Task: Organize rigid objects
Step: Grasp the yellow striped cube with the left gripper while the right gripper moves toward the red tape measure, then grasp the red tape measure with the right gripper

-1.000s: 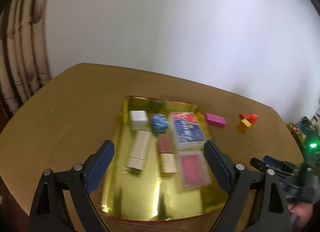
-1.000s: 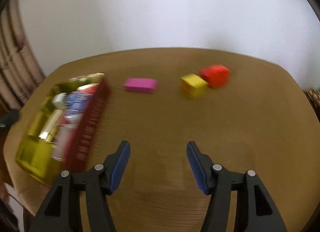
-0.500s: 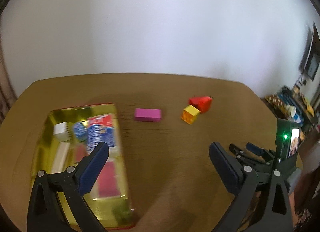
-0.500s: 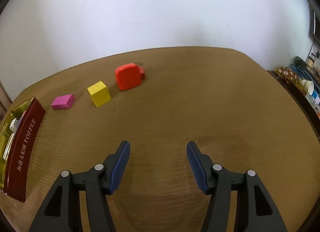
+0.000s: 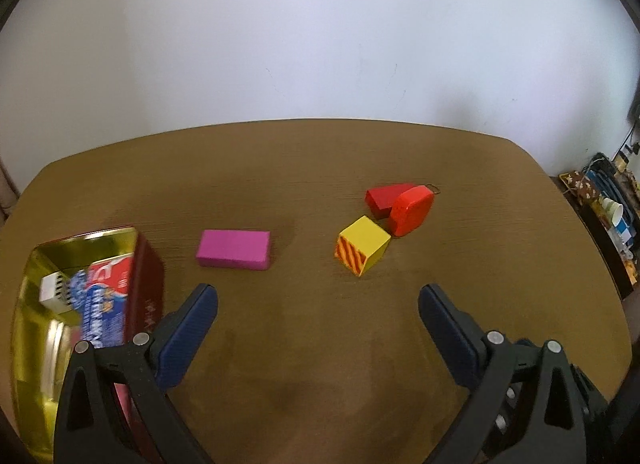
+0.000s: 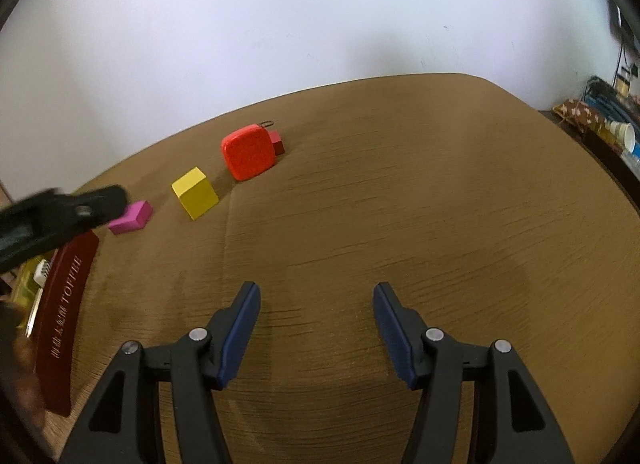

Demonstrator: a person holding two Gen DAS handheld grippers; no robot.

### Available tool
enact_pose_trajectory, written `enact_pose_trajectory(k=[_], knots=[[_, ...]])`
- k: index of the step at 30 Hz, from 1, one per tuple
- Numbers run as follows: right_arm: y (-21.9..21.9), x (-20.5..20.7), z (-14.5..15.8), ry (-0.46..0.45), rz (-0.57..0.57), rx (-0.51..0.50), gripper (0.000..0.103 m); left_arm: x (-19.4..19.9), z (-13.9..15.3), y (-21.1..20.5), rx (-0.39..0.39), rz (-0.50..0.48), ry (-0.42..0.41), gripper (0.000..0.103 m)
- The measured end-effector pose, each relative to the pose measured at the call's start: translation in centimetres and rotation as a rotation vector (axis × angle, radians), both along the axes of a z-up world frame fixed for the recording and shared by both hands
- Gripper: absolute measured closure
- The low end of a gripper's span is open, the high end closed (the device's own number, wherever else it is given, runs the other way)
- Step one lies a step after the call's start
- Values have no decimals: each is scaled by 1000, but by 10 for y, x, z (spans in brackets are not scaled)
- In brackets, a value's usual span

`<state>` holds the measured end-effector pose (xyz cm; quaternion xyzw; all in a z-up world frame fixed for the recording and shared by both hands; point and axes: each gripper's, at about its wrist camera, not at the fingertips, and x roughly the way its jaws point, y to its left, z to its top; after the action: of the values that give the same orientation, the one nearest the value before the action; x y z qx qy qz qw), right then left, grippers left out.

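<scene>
Only the left view looks down into the gold tin (image 5: 24,304), which sits left of the left gripper (image 5: 318,310). The pink block (image 5: 234,248) lies flat just ahead of its wide, empty jaws, long side across them. The right gripper (image 6: 317,326) is wide apart and empty too.

A brown wooden table (image 5: 320,344) stands against a plain white wall (image 5: 320,43).

Left tongs (image 5: 318,310) swung from over the tin (image 5: 38,264) towards the pink block (image 5: 233,249), yellow cube (image 5: 362,250)
</scene>
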<state>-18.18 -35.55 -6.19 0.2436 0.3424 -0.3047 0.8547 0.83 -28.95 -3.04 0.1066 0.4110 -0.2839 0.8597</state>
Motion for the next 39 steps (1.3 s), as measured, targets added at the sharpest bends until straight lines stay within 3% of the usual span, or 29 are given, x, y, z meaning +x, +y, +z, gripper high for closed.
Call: enact_pose_trajectory(k=[7,13,19,22,29,39], knots=[[-3,-2,-1,-26,-10,26,42,14,-17,-22,-38,-23,2,4],[-4,-6,-1,-43,-15,44,42,19,-29,-44,-10,-80,-81,6],[-3,-7,0,-47,-17,47,42,30,-38,-53,29,-116,-108,27],[-3,-8,0,-52,-19,51,42,31,-40,-56,37,-129,-132,33],[-2,-5,0,-43,-33,48,42,38,-49,-60,34,-172,-61,66],[-4,-3,-1,-47,-37,54,42,30,-51,-55,48,-174,-70,66]])
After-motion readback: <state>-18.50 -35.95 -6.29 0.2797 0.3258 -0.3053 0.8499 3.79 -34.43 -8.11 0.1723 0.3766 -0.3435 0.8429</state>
